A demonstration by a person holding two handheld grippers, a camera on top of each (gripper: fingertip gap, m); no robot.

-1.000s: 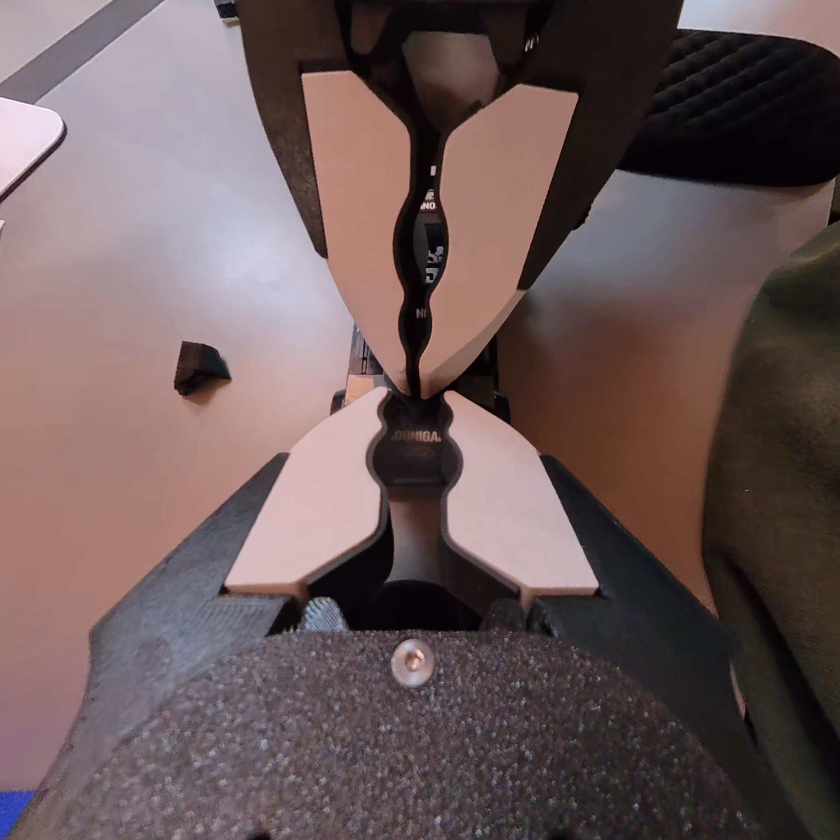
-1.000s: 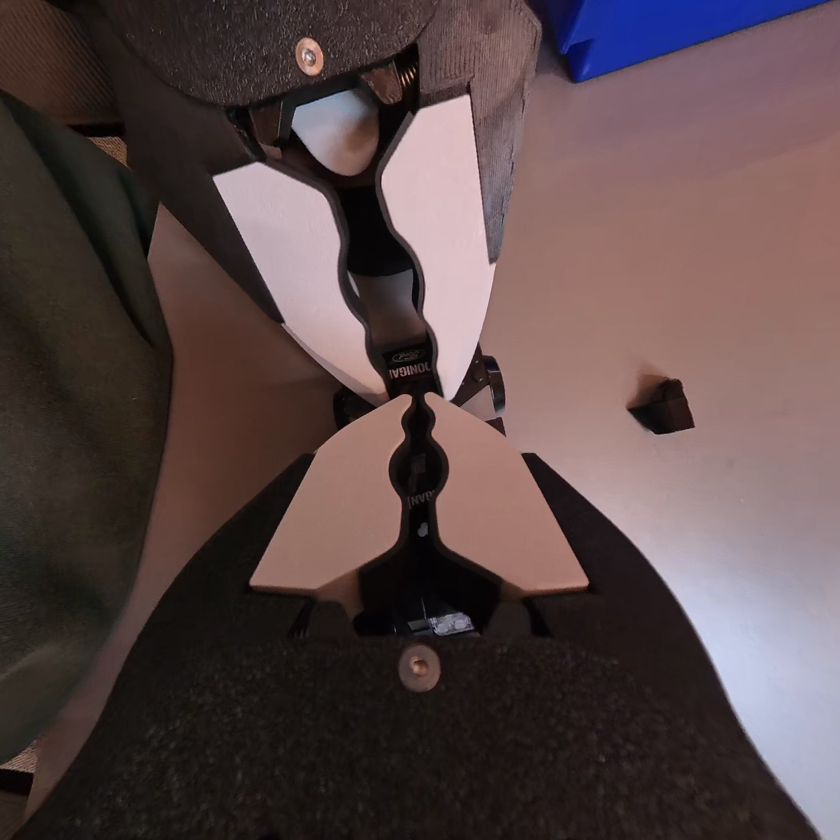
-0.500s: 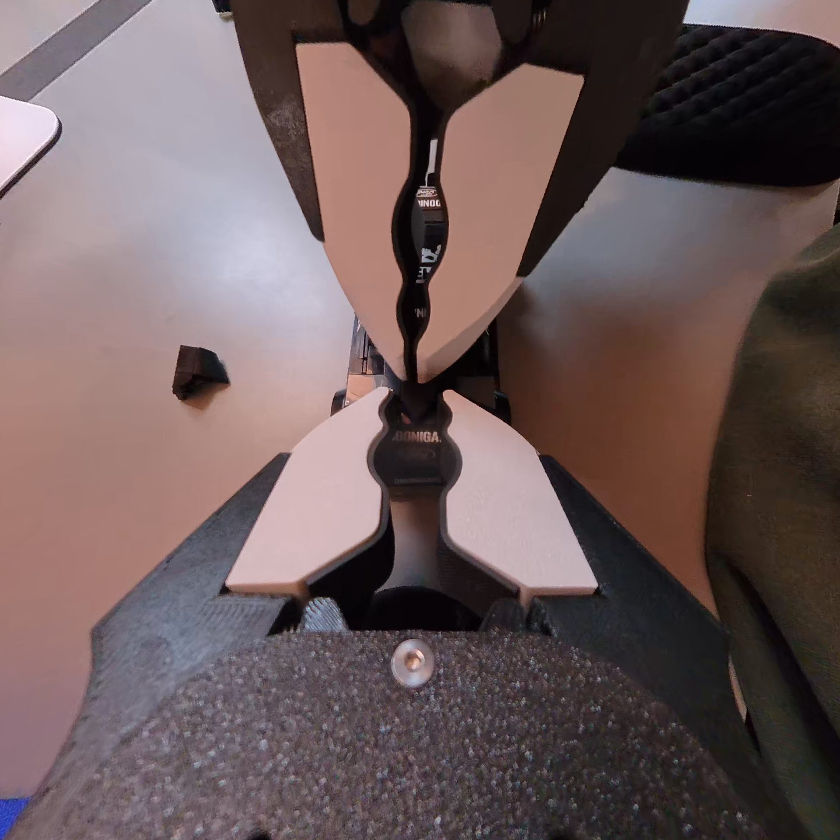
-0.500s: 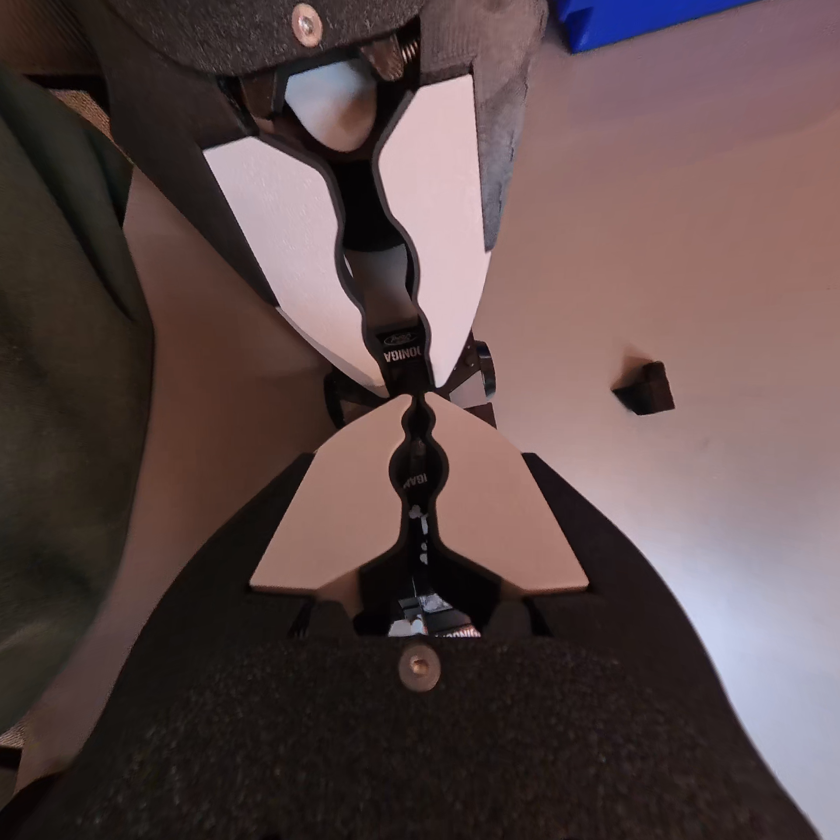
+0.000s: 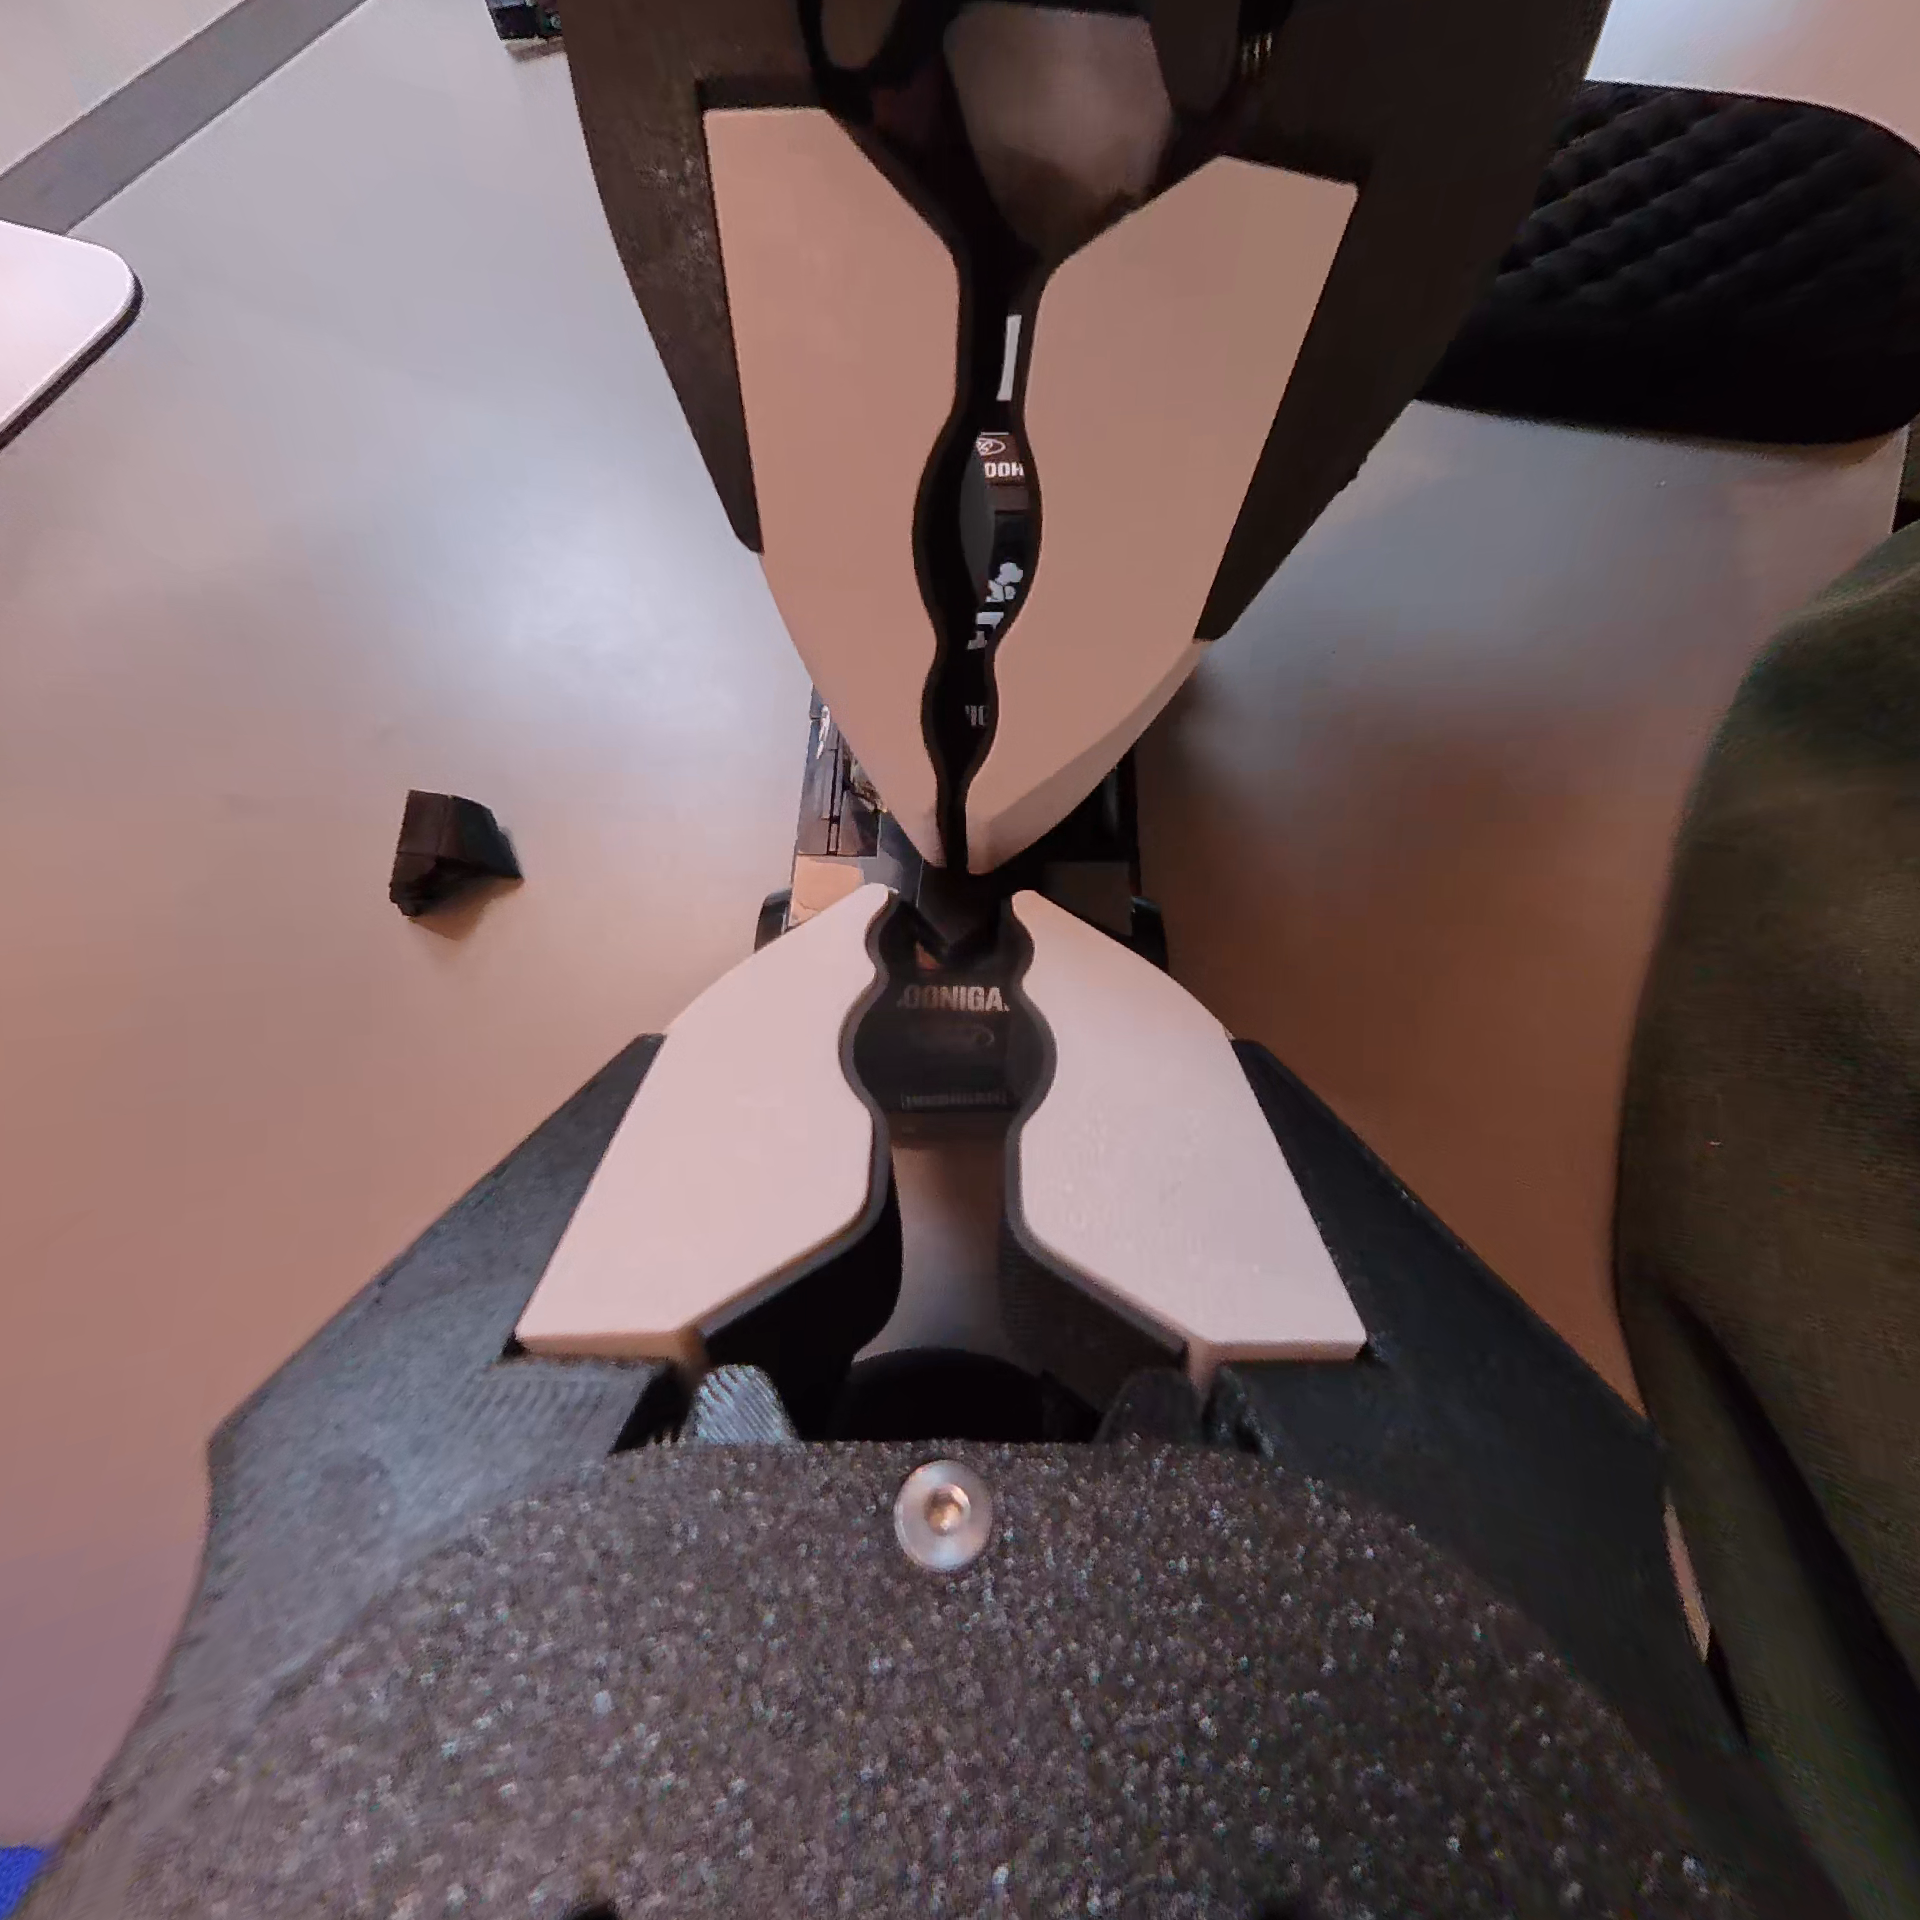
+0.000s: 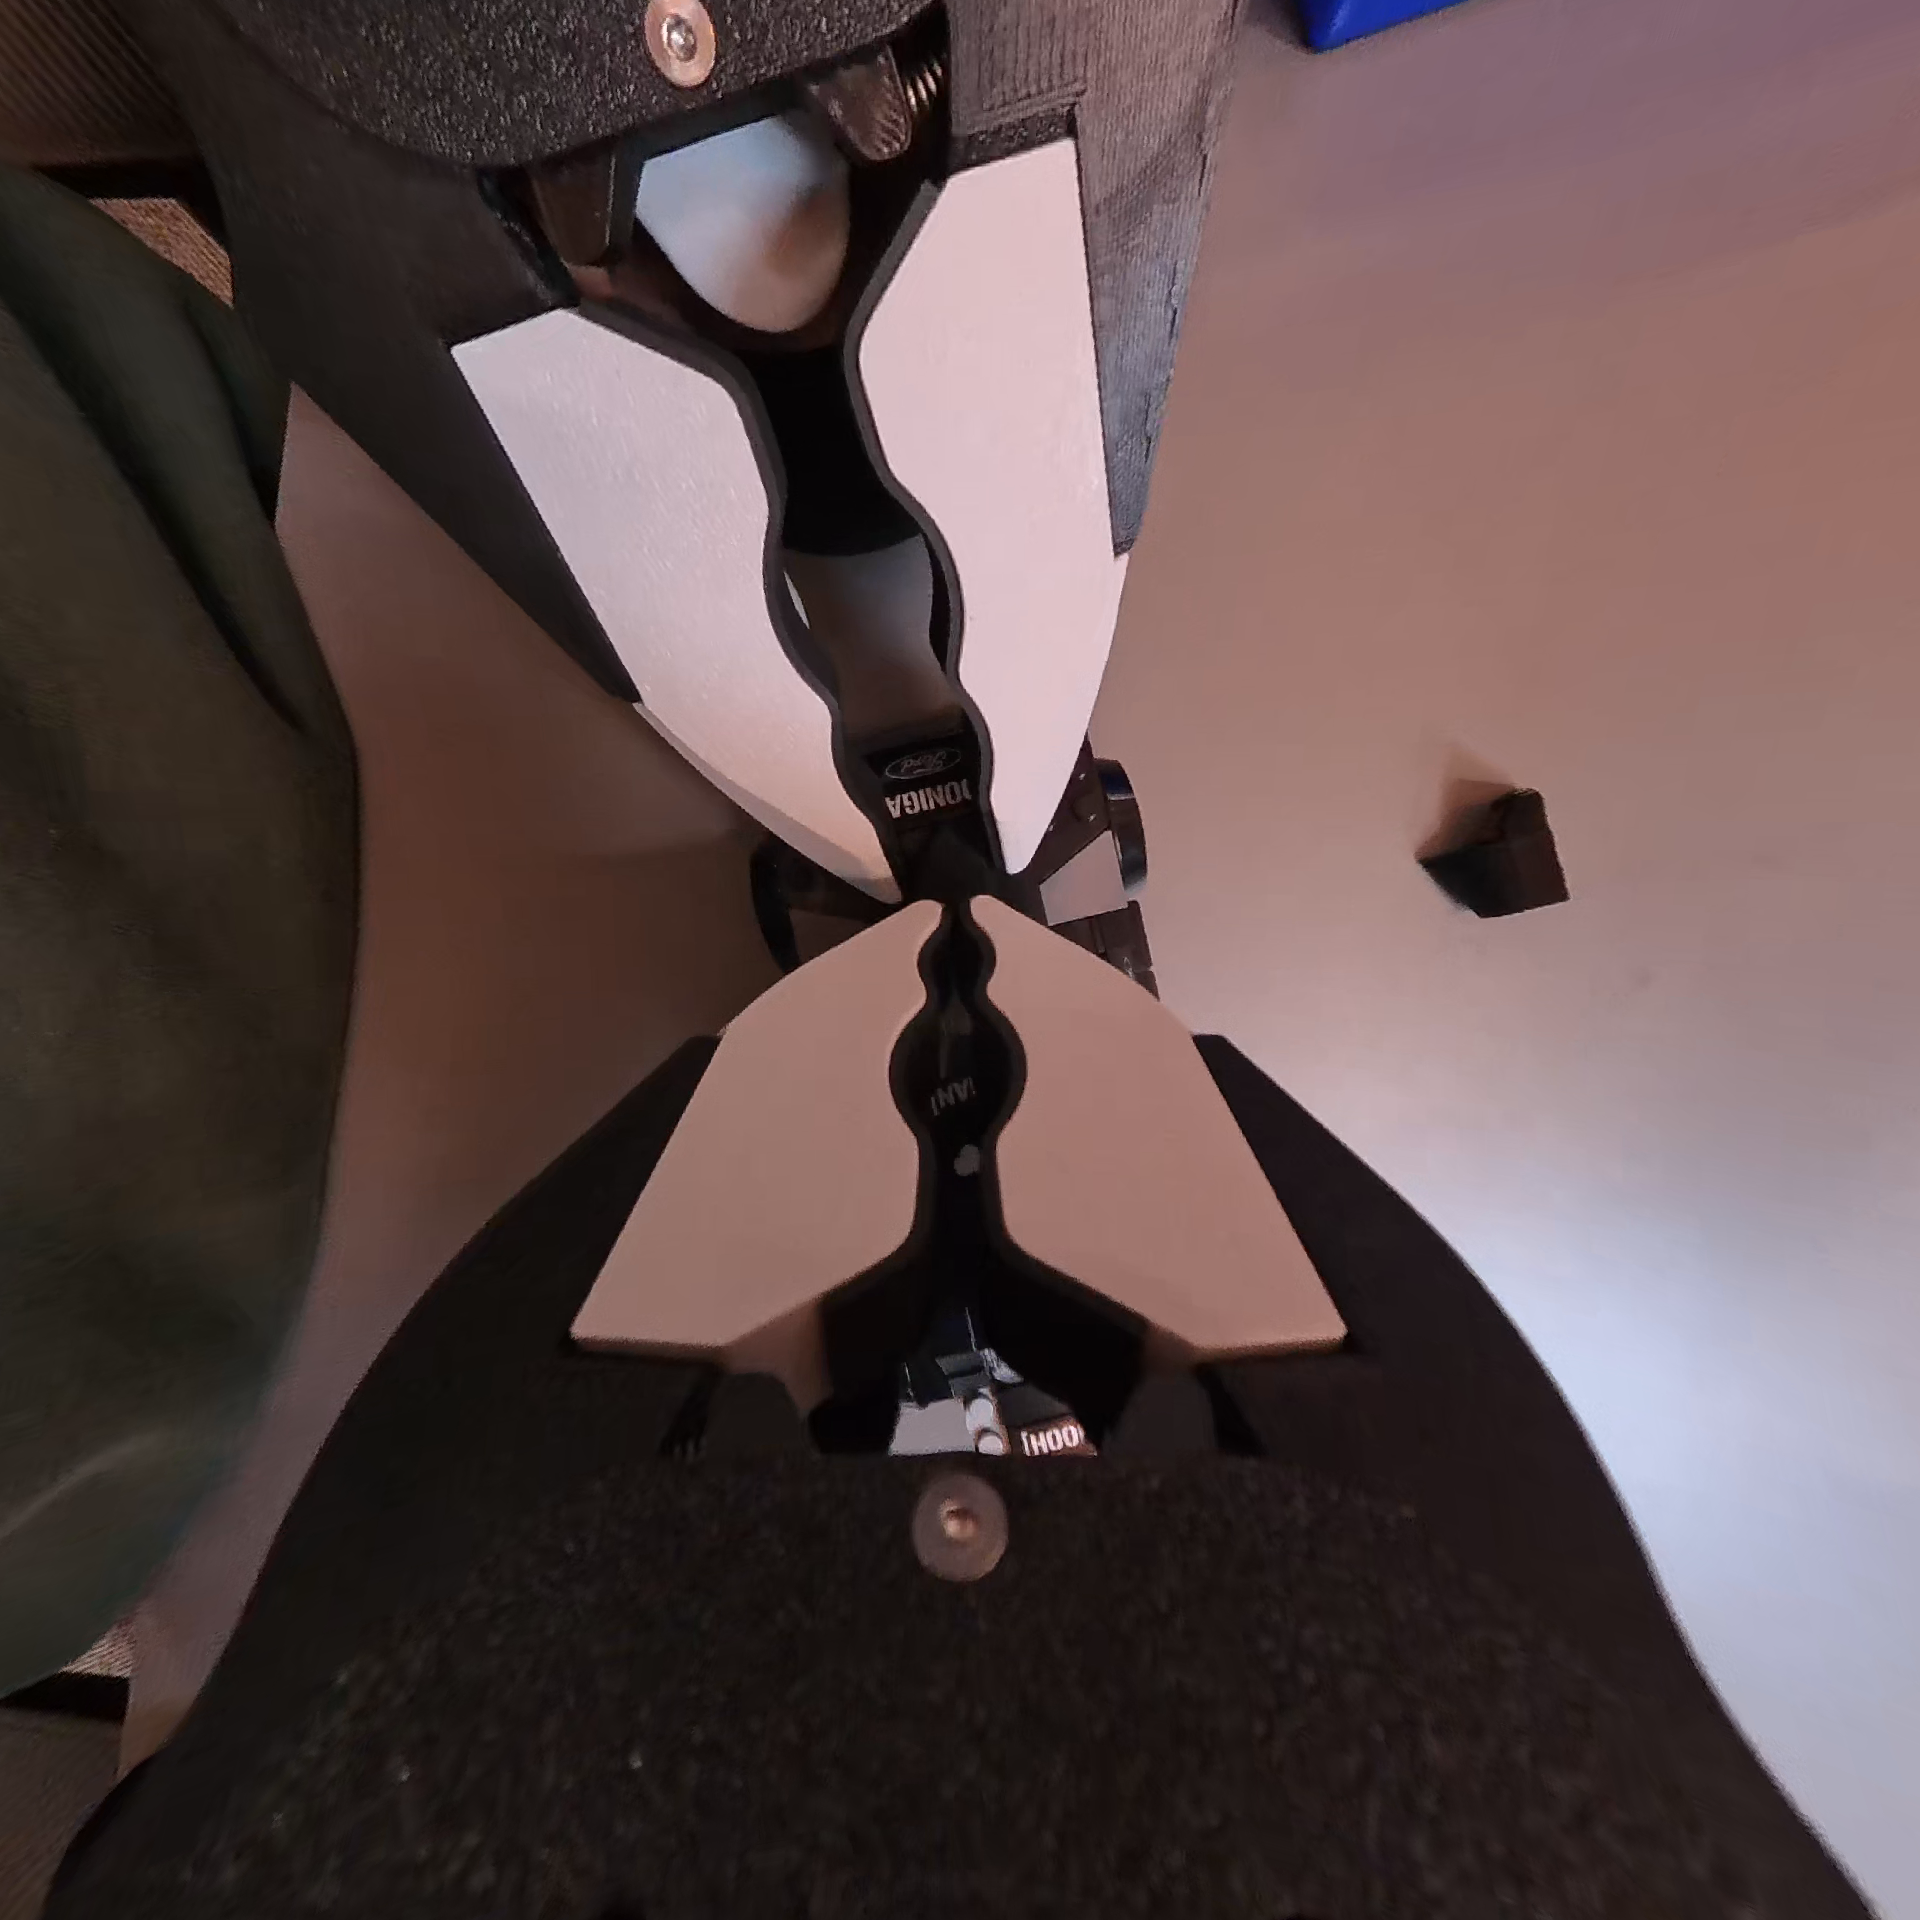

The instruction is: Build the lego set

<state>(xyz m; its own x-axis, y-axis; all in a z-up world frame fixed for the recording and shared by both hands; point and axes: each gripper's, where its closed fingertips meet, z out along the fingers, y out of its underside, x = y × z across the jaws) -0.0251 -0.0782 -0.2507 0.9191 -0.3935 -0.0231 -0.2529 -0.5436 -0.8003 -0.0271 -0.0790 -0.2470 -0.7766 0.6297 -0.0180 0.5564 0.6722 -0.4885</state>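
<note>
A black lego car [image 5: 951, 1039] with printed stickers sits low over the table between my two grippers, which meet tip to tip. My left gripper [image 5: 956, 914] is shut on the car's near end; its pale fingers [image 5: 748, 1143] flank the printed plate. My right gripper [image 5: 961, 847] comes from the far side, jaws almost together, pinching a small black part at the car's top. In the right wrist view my right gripper [image 6: 956, 914] covers the car [image 6: 1039, 1439], and a wheel [image 6: 1127, 821] sticks out beside the left gripper [image 6: 940, 873]. Most of the car is hidden.
A loose black lego piece [image 5: 447, 868] lies on the table, also in the right wrist view [image 6: 1496, 852]. A dark green sleeve [image 5: 1818, 1143] is close beside the grippers. A black chair seat [image 5: 1683, 260], a white table corner [image 5: 52, 312] and a blue bin [image 6: 1382, 21] are around. The tips of both grippers are at nearly the same place.
Both grippers stay tip to tip on the car. The right gripper has shifted a little, so the left gripper and the loose piece sit slightly differently in its view.
</note>
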